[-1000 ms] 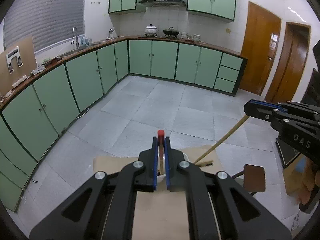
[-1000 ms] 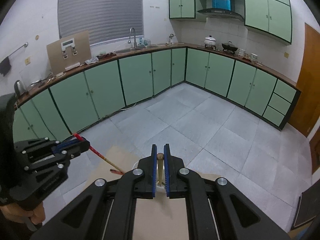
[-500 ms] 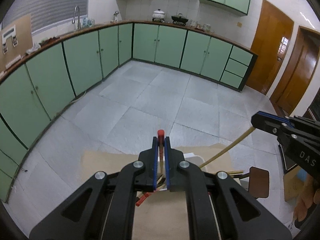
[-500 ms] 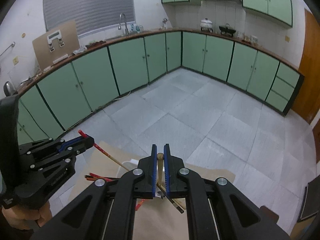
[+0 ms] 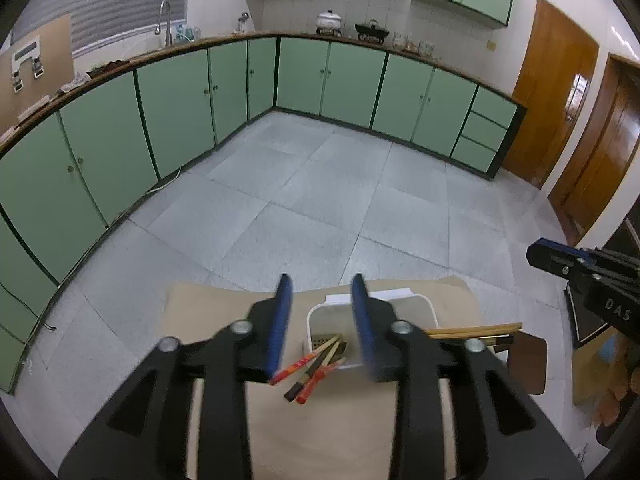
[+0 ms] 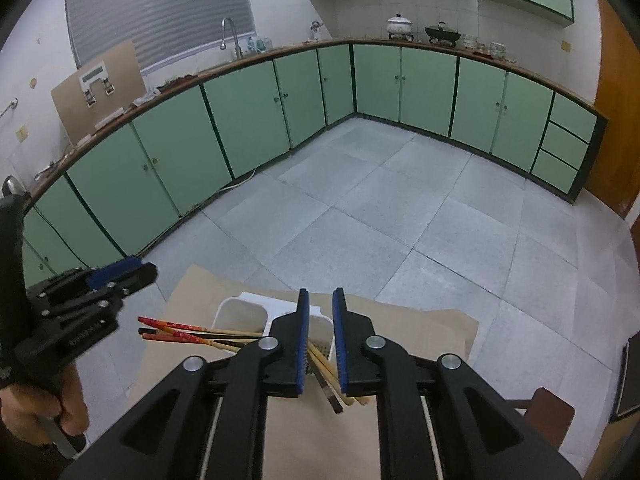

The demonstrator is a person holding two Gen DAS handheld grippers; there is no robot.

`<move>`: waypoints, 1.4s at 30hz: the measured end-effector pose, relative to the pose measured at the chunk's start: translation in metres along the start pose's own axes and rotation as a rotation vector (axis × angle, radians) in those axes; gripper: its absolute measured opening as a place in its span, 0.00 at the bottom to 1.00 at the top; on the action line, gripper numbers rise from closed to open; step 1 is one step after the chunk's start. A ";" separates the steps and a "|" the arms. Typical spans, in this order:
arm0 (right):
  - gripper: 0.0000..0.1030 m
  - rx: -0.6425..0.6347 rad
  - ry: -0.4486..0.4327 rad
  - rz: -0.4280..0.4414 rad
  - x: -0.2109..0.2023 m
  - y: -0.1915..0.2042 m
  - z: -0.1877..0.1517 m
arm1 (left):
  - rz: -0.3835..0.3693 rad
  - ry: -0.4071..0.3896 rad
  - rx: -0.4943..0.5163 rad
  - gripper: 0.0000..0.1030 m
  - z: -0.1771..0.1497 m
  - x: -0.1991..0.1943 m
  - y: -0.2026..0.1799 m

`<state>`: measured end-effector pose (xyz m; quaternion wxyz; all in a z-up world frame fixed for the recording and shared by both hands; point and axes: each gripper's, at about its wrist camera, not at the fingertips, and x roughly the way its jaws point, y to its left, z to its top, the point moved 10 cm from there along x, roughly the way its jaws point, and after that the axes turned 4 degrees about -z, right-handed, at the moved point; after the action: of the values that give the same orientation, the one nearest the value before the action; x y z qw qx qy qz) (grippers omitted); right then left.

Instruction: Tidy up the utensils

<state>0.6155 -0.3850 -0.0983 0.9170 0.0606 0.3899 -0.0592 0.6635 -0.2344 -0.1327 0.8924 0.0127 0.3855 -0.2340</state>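
Green-cabinet kitchen, tan table: white utensil holder at the far edge, chopsticks leaning from it. Left gripper and right gripper are both opening, nothing pressed between the pads; best to back straight off, clear of the leaning ends. Only the right view shows the hand gripping the left tool.
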 end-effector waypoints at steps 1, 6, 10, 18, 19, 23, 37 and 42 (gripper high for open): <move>0.12 0.001 -0.006 0.003 -0.003 0.000 -0.001 | 0.005 -0.013 0.001 0.55 0.000 -0.006 0.001; 0.35 -0.007 -0.080 -0.014 -0.029 -0.004 -0.025 | 0.012 -0.075 0.026 0.69 -0.022 -0.039 0.002; 0.66 -0.020 -0.183 -0.090 -0.058 -0.009 -0.055 | 0.040 -0.128 0.037 0.85 -0.056 -0.072 0.009; 0.94 -0.021 -0.359 -0.175 -0.127 -0.003 -0.140 | 0.106 -0.260 0.030 0.95 -0.137 -0.160 0.017; 0.94 -0.020 -0.358 -0.178 -0.133 -0.001 -0.152 | 0.115 -0.270 0.026 0.95 -0.144 -0.168 0.017; 0.94 0.019 -0.371 -0.192 -0.163 0.008 -0.214 | 0.129 -0.279 -0.002 0.95 -0.196 -0.210 0.017; 0.94 0.081 -0.342 -0.324 -0.277 0.044 -0.358 | 0.245 -0.327 -0.052 0.95 -0.341 -0.337 -0.004; 0.94 0.118 -0.354 -0.357 -0.315 0.050 -0.384 | 0.261 -0.367 -0.069 0.95 -0.363 -0.386 -0.024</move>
<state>0.1347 -0.2565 -0.1323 0.9408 0.0329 0.2236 -0.2525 0.1760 -0.0247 -0.1159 0.9702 -0.0108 0.2196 -0.1017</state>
